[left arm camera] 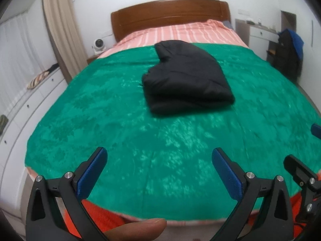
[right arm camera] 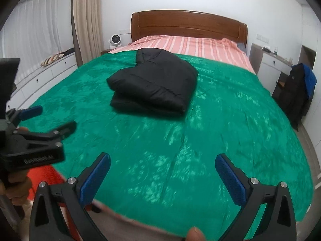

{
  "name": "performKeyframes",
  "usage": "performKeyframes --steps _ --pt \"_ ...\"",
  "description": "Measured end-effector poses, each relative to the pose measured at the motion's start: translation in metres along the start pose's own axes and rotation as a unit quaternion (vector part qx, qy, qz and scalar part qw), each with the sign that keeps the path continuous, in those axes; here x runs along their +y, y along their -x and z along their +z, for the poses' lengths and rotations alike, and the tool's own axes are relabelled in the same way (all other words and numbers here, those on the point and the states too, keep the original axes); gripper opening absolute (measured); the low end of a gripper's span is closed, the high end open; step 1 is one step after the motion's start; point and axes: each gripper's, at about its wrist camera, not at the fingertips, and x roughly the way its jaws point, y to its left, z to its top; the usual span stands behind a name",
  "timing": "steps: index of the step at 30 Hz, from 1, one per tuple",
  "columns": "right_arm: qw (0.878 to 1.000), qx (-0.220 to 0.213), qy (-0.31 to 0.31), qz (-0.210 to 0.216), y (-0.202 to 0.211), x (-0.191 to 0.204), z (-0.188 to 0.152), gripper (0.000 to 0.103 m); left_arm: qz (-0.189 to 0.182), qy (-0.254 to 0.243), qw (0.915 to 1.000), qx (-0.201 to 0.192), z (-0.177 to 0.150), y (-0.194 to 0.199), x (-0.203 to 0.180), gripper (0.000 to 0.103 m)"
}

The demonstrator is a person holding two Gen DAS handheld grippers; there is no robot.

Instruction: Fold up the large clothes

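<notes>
**Grippers idle at bed's foot, black jacket folded**

Blue-padded fingers (left arm camera: 91,173) of the left gripper (left arm camera: 159,154) stand spread wide over the near edge of the green blanket (left arm camera: 112,120), grasping nothing; a thumb (left arm camera: 140,229) shows at the bottom of that view. The right gripper (right arm camera: 162,160) hangs just beside it, its jaws likewise released and empty above the blanket's foot.

Well beyond both tools, toward the middle of the bed, lies the black padded jacket (right arm camera: 154,84), doubled over into a thick, puffy bundle with its hood end pointing at the wooden headboard (right arm camera: 188,25). Its layers bulge rather than lie flat, and the lower layer juts out at the near side.

From here the fold appears largely finished. The risk, as an onlooker would judge it, is the springy filling: any nudge or one-sided lift could let the upper layer slide off or the bundle puff open. A grab that catches the plush blanket along with the jacket could drag the whole stack askew.
</notes>
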Motion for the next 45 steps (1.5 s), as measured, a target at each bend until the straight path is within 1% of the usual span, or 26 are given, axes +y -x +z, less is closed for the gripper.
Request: performKeyframes --steps 3,7,12,14,17,21,37,41,45 --pt "1.0 0.005 -0.014 0.005 0.01 -0.001 -0.001 0.103 -0.012 0.002 0.9999 -0.003 0.0 0.012 -0.002 0.103" --pt "0.999 0.008 -0.036 0.001 0.023 -0.005 0.006 0.103 -0.021 0.011 0.9997 -0.009 0.009 0.025 0.0 0.103" --pt "1.0 -0.005 -0.019 -0.004 0.042 0.006 0.014 0.103 -0.025 0.007 0.9996 -0.011 0.012 0.034 0.0 0.103" --pt "1.0 -0.009 -0.008 -0.009 0.045 0.011 0.014 0.103 -0.017 0.0 0.9998 -0.011 0.01 0.035 -0.003 0.103" --pt "1.0 -0.004 0.004 -0.019 0.042 0.016 0.011 0.103 -0.007 -0.004 0.9999 -0.01 0.009 0.033 -0.003 0.103" --pt "1.0 0.006 0.005 -0.022 0.037 0.017 0.009 0.103 -0.006 0.003 1.0 -0.005 0.008 0.03 0.0 0.103" --pt "1.0 0.007 0.003 -0.029 0.033 0.014 0.005 0.103 -0.009 -0.004 1.0 0.001 0.005 0.024 -0.003 0.103" --pt "1.0 0.007 0.001 -0.03 0.032 0.013 0.005 0.103 -0.019 -0.002 0.9998 -0.005 0.005 0.026 -0.003 0.103" --pt "1.0 0.006 -0.004 -0.03 0.032 0.011 0.005 0.103 -0.011 -0.001 0.9998 -0.017 0.005 0.03 -0.004 0.103"
